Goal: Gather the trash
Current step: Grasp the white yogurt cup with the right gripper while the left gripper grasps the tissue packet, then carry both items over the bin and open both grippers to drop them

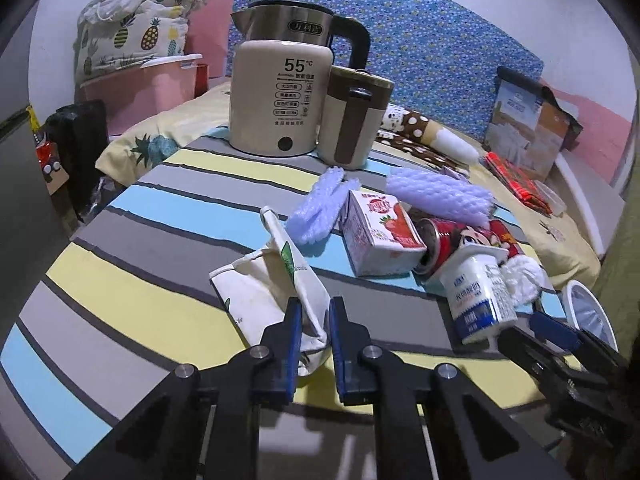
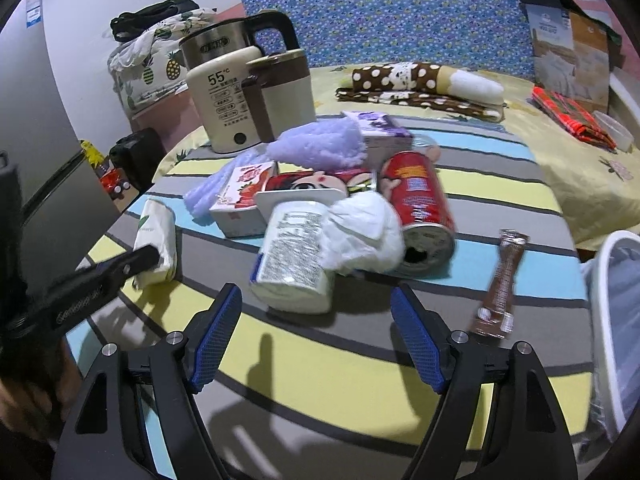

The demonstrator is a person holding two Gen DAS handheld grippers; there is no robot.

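Observation:
A crumpled white packet with green leaf print lies on the striped tablecloth, and my left gripper is shut on its near edge. The same packet shows at the left of the right wrist view. My right gripper stands open, just short of a white yoghurt bottle lying on its side. Behind the bottle are a crumpled white tissue, a red can on its side, a strawberry milk carton and purple foam netting. A brown sachet lies to the right.
A cream kettle and a brown-and-cream mug stand at the back of the table. A white bin sits at the table's right edge. Behind is a bed with a spotted brown blanket and a storage box.

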